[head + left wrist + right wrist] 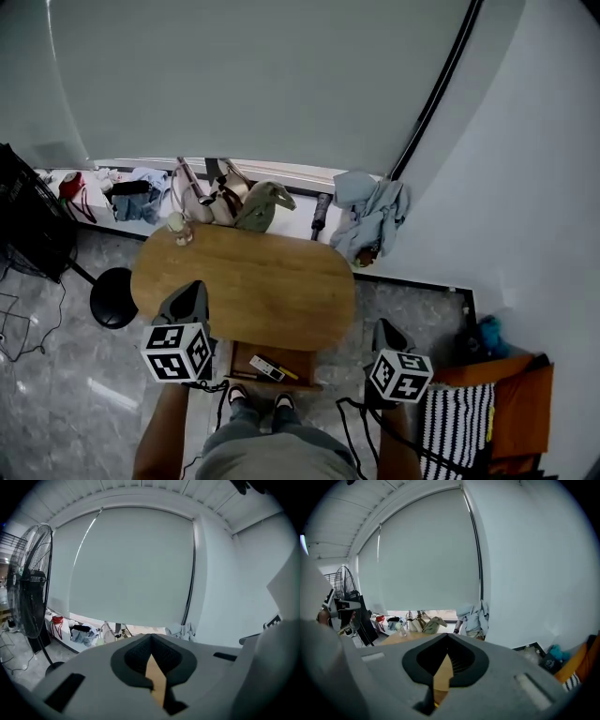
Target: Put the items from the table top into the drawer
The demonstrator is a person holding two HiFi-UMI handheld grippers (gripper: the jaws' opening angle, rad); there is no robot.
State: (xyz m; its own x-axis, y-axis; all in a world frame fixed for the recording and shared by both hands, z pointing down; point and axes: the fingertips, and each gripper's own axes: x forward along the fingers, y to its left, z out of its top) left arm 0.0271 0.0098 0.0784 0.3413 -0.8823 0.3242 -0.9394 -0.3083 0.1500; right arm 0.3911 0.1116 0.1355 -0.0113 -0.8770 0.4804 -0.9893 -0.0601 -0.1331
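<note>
The oval wooden table (pixel 281 281) carries only a small glass jar (pixel 178 228) at its far left corner. Under the near edge the drawer (pixel 298 357) stands open, with a small flat black-and-white item (pixel 266 367) and a yellow pencil (pixel 289 374) inside. My left gripper (pixel 192 291) hangs raised over the table's near left edge. My right gripper (pixel 385 326) is raised off the table's near right side, beside the drawer. In both gripper views the jaws meet at the tips, left gripper (pixel 151 641) and right gripper (pixel 446 641), with nothing between them. The right gripper view shows the jar (pixel 399 630) far off.
Handbags (pixel 225 202) and clothes lie along the window ledge beyond the table, with a blue cloth (pixel 370 216) at its right end. A black stool (pixel 114 297) stands left of the table, a standing fan (pixel 28 588) further left. A striped bag (pixel 457 422) sits near right.
</note>
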